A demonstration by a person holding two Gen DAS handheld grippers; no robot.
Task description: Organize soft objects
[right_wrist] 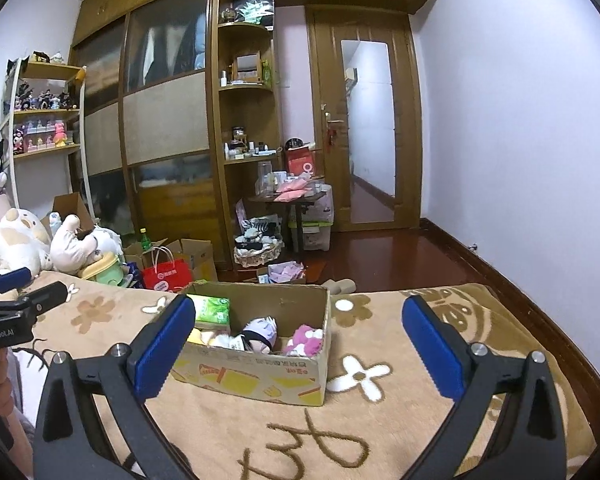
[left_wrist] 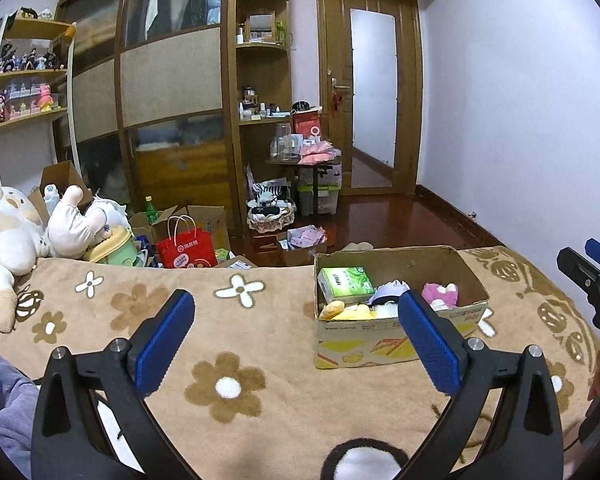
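An open cardboard box [left_wrist: 364,344] [right_wrist: 260,376] stands on the flowered beige blanket [left_wrist: 280,400]. Inside lie a green tissue pack [left_wrist: 344,280] [right_wrist: 212,310], a yellow plush [left_wrist: 348,312], a pale-haired doll [left_wrist: 388,292] [right_wrist: 260,332] and a pink plush [left_wrist: 442,294] [right_wrist: 306,340]. My left gripper [left_wrist: 296,340] hovers open to the left of the box, nothing between its blue pads. A black-and-white plush [left_wrist: 358,460] peeks in below it. My right gripper [right_wrist: 298,348] is open too, short of the box and above the blanket, holding nothing.
Big white-and-tan plush toys [left_wrist: 4,232] are piled at the blanket's far left. Beyond the bed edge stand a red paper bag [left_wrist: 186,248], open cartons and a basket on the floor. A wardrobe, shelves and a wooden door [right_wrist: 364,128] close the room.
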